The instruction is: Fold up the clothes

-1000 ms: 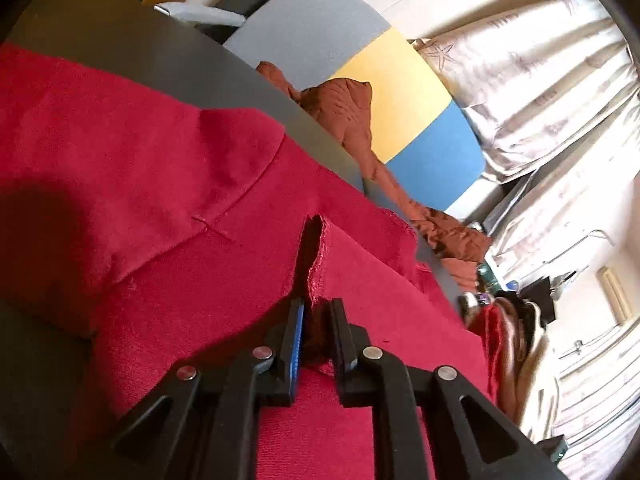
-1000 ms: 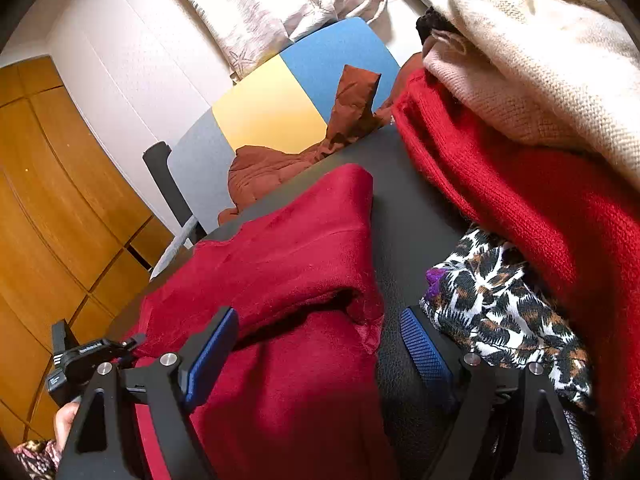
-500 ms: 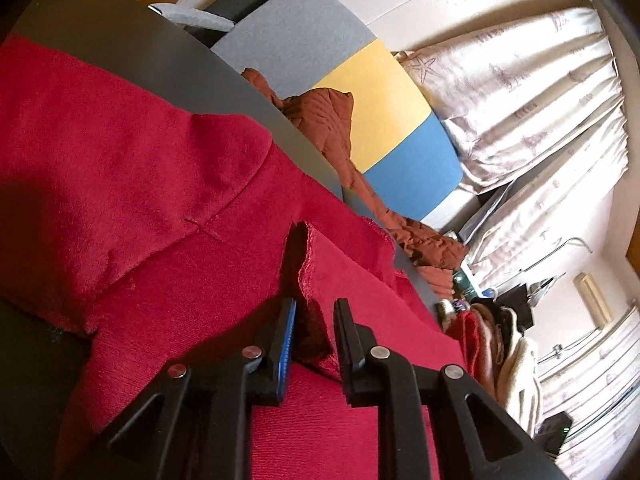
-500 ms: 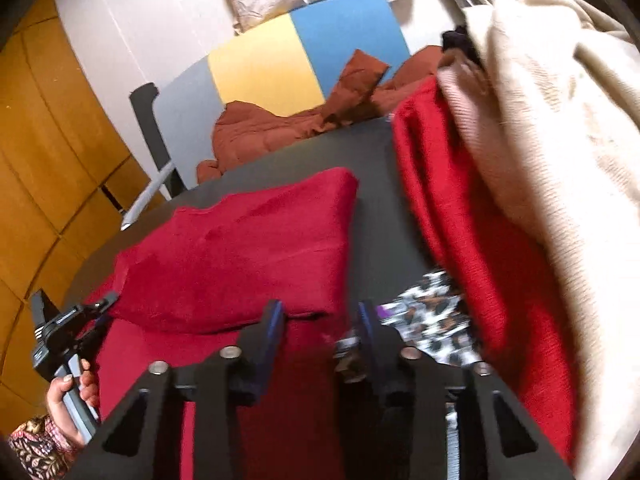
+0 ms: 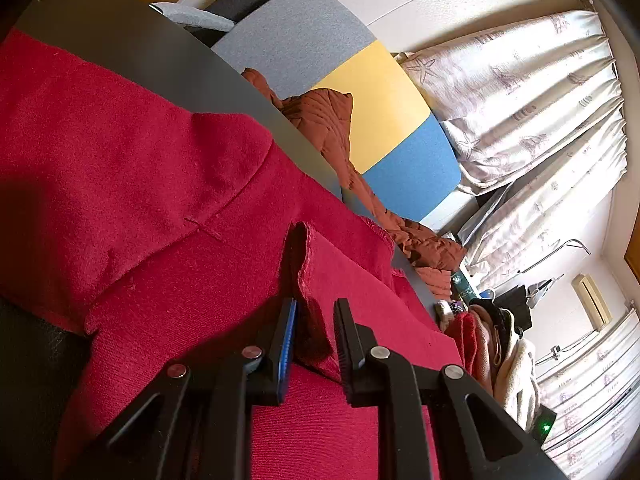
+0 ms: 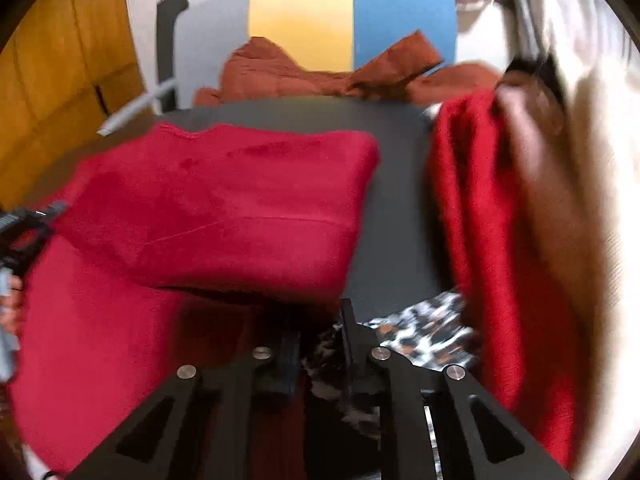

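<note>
The big red top [image 6: 224, 216] lies half folded on the dark table [image 6: 396, 216], so its corner could slip because the left gripper [image 5: 314, 336] pinches only a thin edge, while the right gripper [image 6: 320, 344], closing at 6 o'clock, may grab spotted cloth [image 6: 432, 336] too.

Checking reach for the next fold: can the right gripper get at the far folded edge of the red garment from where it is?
Probably yes. The red garment lies open ahead of the right gripper, whose jaws are closing with cloth between them. The clothes pile stands off to its right, apart from that edge.
</note>
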Available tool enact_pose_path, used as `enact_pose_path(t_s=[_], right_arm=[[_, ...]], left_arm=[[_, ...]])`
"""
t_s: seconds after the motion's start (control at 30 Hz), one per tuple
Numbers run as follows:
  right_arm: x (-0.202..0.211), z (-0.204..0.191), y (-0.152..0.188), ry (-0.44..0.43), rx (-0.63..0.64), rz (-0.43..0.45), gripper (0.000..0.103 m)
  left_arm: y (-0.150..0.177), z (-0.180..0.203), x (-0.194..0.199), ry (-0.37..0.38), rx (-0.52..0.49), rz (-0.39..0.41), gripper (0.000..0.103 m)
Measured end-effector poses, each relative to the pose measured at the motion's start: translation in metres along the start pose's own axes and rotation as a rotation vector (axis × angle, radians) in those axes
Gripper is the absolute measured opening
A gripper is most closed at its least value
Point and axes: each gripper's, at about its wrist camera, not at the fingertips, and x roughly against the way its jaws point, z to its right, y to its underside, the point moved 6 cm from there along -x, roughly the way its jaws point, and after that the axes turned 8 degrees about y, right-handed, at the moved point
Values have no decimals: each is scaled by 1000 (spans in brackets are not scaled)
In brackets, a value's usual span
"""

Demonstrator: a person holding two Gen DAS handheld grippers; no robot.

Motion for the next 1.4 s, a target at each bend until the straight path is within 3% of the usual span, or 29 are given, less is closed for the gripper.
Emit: enact_pose_path(t_s=[0.1, 0.2, 0.27, 0.3, 0.33, 0.37, 0.47, 0.67, 0.77, 0.83, 1.0, 1.13, 1.27, 1.33, 1.4], right_arm=[[3, 12, -3, 159, 57, 61, 15], [-19, 10, 14, 198, 109, 14, 16], [-18, 13, 17, 221, 111, 18, 34], [-15, 19, 18, 211, 84, 4, 58], [-13, 25, 18, 200, 57, -10, 71], [-11, 31, 19, 189, 30, -24, 72], [8, 59, 28, 54, -155, -48, 70], [45, 63, 24, -39, -261, 5, 69], [21, 66, 29, -34, -268, -151, 73], [21, 72, 33, -38, -281, -180, 54], [63, 66, 2, -140, -355, 47, 55], [42, 12, -33, -224, -272, 88, 55], [-9, -25, -45, -207, -274, 23, 56], [-37, -31, -37, -135, -290, -32, 63], [-46, -32, -37, -66, -272, -23, 63]], left_arm=[[0, 0, 0, 4, -3, 0, 19], [1, 0, -1, 0, -7, -5, 19], [1, 0, 0, 1, -7, -5, 19], [2, 1, 0, 1, -7, -6, 19], [2, 1, 0, 2, -7, -6, 19], [2, 1, 0, 2, -6, -5, 19], [3, 1, 1, 8, -4, -2, 19], [2, 1, -1, 8, -4, -3, 19], [1, 0, -1, 10, -3, -2, 19], [1, 0, -1, 10, -4, -1, 19], [1, 1, -3, -9, -17, -5, 19], [1, 1, -3, -7, -16, -3, 19], [2, 1, -3, -22, -26, -4, 18], [3, 2, -3, -36, -35, -3, 18], [3, 2, -3, -48, -43, -3, 18]])
